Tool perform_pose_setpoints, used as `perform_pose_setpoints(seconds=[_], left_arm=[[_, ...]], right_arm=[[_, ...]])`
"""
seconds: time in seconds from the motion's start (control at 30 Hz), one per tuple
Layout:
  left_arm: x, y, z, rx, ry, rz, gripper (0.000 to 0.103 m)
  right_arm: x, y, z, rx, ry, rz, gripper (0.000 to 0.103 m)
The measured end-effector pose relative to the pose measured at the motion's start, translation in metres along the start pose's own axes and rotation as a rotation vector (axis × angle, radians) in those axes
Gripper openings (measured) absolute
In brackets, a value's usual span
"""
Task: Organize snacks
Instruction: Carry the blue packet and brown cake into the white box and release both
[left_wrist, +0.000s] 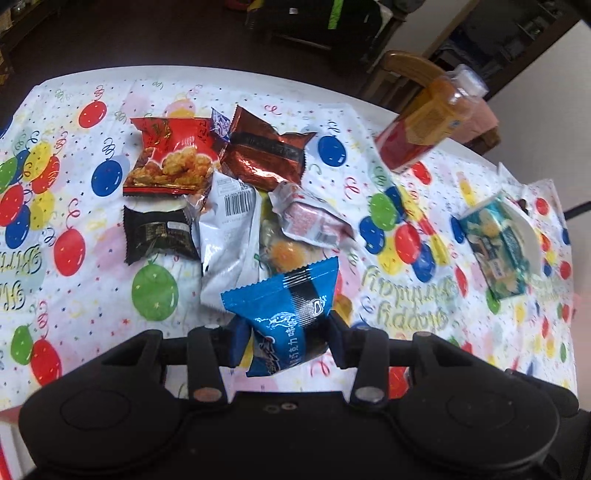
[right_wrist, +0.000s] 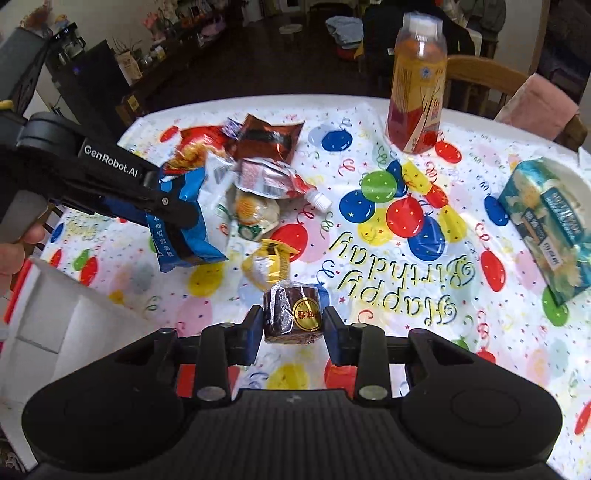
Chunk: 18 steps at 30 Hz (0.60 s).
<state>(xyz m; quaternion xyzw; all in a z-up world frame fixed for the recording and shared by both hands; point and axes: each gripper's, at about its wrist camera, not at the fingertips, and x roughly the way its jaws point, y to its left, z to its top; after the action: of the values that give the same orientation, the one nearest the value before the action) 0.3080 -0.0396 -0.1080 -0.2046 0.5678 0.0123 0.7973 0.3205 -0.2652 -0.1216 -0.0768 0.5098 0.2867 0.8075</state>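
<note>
My left gripper (left_wrist: 284, 332) is clamped on a blue packet (left_wrist: 291, 310), lifted clear of the tablecloth (left_wrist: 92, 266); seen from the right wrist, the same packet (right_wrist: 184, 229) hangs at 10 o'clock of the scene, above the edge of a white box (right_wrist: 74, 325). My right gripper (right_wrist: 293, 325) has its fingers pressed on both sides of a small brown cake (right_wrist: 291, 314) in clear wrap with a gold sticker; whether it rests on the cloth or is raised, I cannot tell. Just beyond it at 12 o'clock lies a yellow sweet (right_wrist: 267, 266). The snack pile (left_wrist: 229, 184) sits mid-table: red packet (left_wrist: 170, 155), brown foil packet (left_wrist: 262, 151), black packet (left_wrist: 159, 232), white packet (left_wrist: 229, 229), pink pouch (left_wrist: 310, 221), overlapping. Drink bottle (right_wrist: 417, 85) upright at 1 o'clock; tissue pack (right_wrist: 546, 221) at 3 o'clock.
</note>
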Motion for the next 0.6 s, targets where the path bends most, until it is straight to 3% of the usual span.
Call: perform_pose_setpoints(seconds=[0.6], left_arm=[[-0.108,0.02,-0.054,0.103,-0.061,-0.097,0.041]], right_arm=[[-0.102,0.072,-0.029,-0.03,-0.091,0.003,0.034]])
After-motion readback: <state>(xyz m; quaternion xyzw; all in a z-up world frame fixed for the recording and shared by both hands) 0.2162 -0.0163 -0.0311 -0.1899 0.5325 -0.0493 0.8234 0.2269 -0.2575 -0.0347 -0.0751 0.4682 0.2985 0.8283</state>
